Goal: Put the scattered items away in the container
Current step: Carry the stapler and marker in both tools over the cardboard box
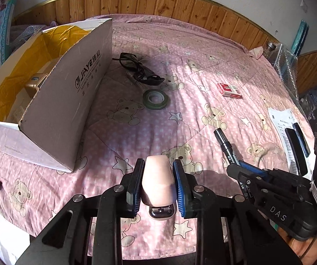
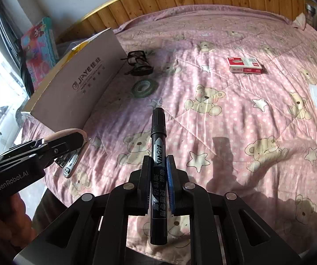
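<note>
The bed (image 1: 202, 70) carries the cardboard box (image 1: 70, 101), open-topped, far left. The left gripper (image 1: 157, 183) has its fingers clamped on a pink stapler (image 1: 156, 176); the right gripper (image 2: 158, 176) is clamped on a black marker (image 2: 158, 154). Both items look lifted: carry each above the box wall, well inside, then release low

box (image 1: 54, 101) left | glasses (image 1: 139, 69) behind tape (image 1: 155, 99) | staples (image 1: 228, 90) right
</note>
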